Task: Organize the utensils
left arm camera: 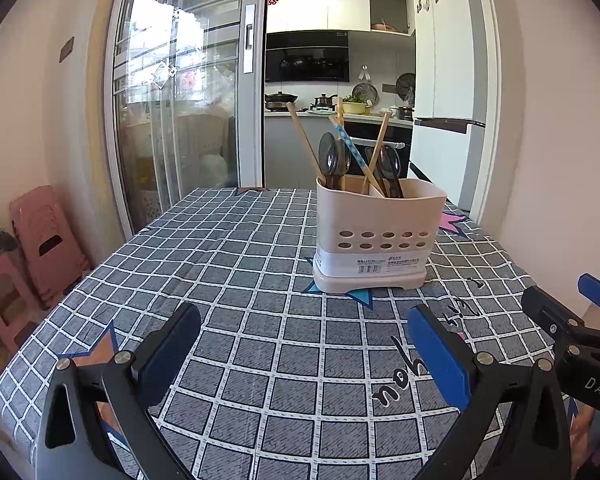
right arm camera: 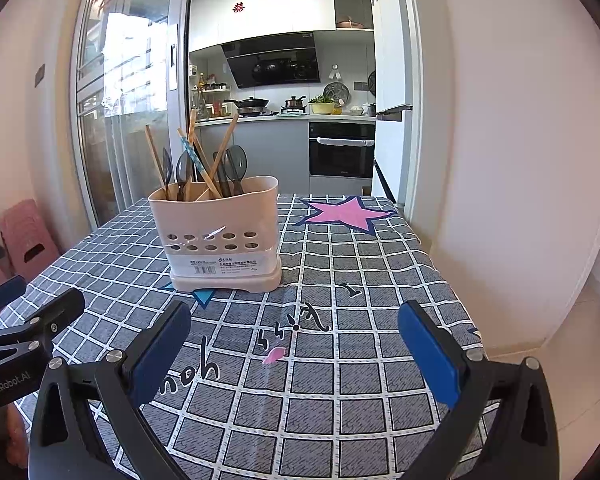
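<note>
Utensil holder (left arm camera: 380,236) stands upright on the checked tablecloth (left arm camera: 236,264), ahead of both grippers and well apart from each. Chopsticks (left arm camera: 302,140) and dark spoons (left arm camera: 333,160) stand in it, handles down, long axes near vertical and fanned outward at the top; all mixed across its compartments (the divider shows only partly, so which piece sits in which cell I cannot tell).

Left gripper (left arm camera: 304,354): jaws spread wide, nothing between them, low over the cloth. From its camera the holder lies ahead and right of centre.

Right gripper (right arm camera: 296,350): also spread wide and empty, low over the cloth. From its camera the holder lies ahead and left of centre. So the holder sits between the two lines of sight, roughly equal in reach; neither arm clearly nearer.

Each gripper appears at the edge of the other's view, side by side, both pointing forward toward the kitchen.

Judgement: no loose utensils on the cloth, so the task looks either done or about to start by sorting inside the holder. Any pick needs a forward reach, then a rise to pinch across a near-vertical shaft above the rim.
</note>
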Available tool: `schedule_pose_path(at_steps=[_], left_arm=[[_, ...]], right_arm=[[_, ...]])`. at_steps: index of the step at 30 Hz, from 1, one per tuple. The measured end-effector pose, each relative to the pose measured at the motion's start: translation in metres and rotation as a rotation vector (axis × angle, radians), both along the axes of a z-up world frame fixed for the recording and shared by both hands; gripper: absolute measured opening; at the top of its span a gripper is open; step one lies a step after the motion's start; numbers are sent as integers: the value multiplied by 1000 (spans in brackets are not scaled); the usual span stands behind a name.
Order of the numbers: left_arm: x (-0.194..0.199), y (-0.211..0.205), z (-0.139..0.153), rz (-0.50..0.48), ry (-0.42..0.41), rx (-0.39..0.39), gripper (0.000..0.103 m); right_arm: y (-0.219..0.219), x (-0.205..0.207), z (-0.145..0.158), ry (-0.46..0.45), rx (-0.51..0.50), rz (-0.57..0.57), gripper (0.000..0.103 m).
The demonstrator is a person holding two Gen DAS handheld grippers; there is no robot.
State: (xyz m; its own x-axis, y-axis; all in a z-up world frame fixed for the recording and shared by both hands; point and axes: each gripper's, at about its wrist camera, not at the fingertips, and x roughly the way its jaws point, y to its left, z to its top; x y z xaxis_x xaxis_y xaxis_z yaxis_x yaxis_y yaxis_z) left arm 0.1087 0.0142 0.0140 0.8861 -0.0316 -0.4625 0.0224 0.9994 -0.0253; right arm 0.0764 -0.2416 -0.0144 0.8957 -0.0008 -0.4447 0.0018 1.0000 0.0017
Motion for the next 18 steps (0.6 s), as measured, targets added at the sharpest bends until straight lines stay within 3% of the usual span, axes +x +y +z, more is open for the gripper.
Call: schedule_pose_path(at_steps=[18], left_arm=[[-1,1,0,2,0,-4,103]], right_arm=[[1,0,2,-4,0,7,103]])
